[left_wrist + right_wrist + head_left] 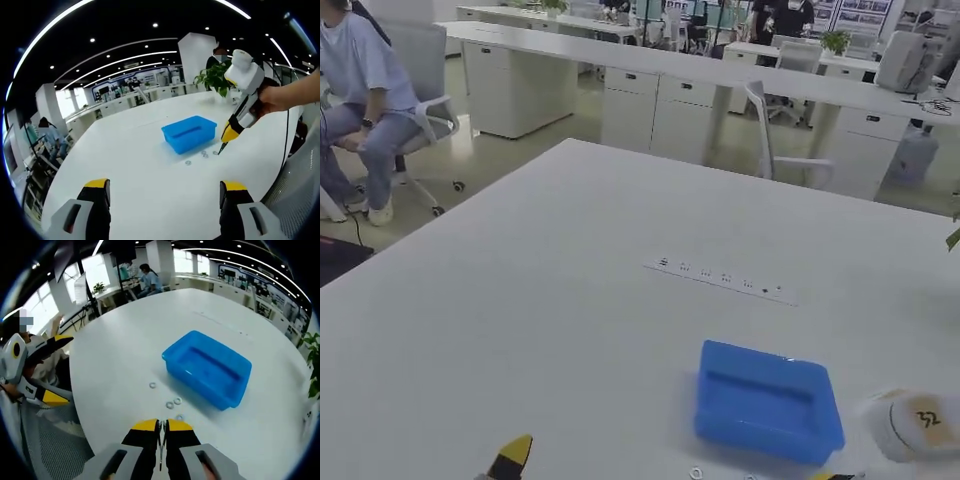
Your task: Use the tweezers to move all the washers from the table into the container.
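The blue container (768, 400) stands on the white table (570, 300), and it looks empty in the right gripper view (207, 367). Several small washers (169, 404) lie on the table just in front of it; they also show in the left gripper view (204, 154). My right gripper (162, 425) is shut on thin metal tweezers (161, 445), a little short of the washers. From the left gripper view, the tweezers' tip (221, 147) hovers just above a washer. My left gripper (165, 186) hangs wide open with nothing in it, well back from the container.
A power-socket strip (720, 277) is set into the table beyond the container. A potted plant (216, 77) stands at the table's far side. Desks, chairs and a seated person (360, 100) are in the room behind.
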